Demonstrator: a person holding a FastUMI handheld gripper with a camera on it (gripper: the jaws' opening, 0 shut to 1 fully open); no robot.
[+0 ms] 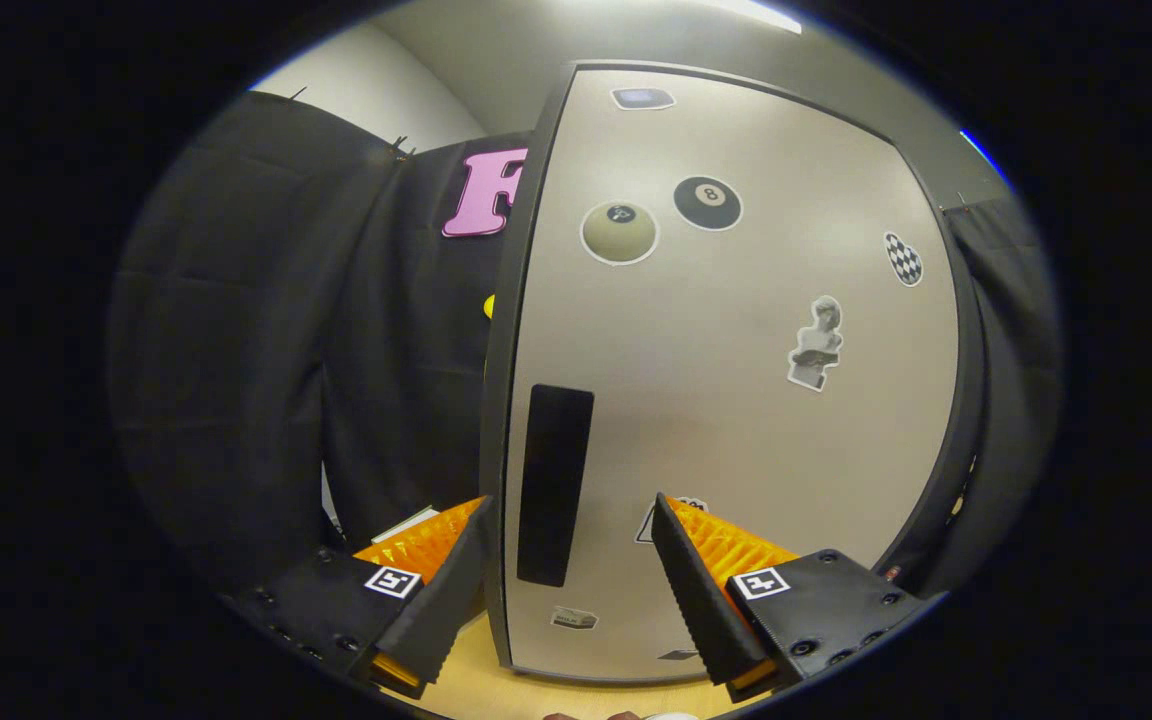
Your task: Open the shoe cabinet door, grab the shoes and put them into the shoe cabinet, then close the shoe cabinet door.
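Observation:
The shoe cabinet door (736,400) stands just ahead of me, a pale beige panel in a dark frame with several stickers on it. It looks closed. A tall black recessed handle (554,485) sits near the door's left edge. My gripper (571,515) is open, its two fingers spread wide either side of the handle's lower half and the door's left edge. Nothing is held between them.
Black cloth wall hangs to the left of the cabinet and behind its right side. A light wooden surface (481,670) lies under the cabinet's front edge, below my fingers. A white wall and ceiling rise above the cloth.

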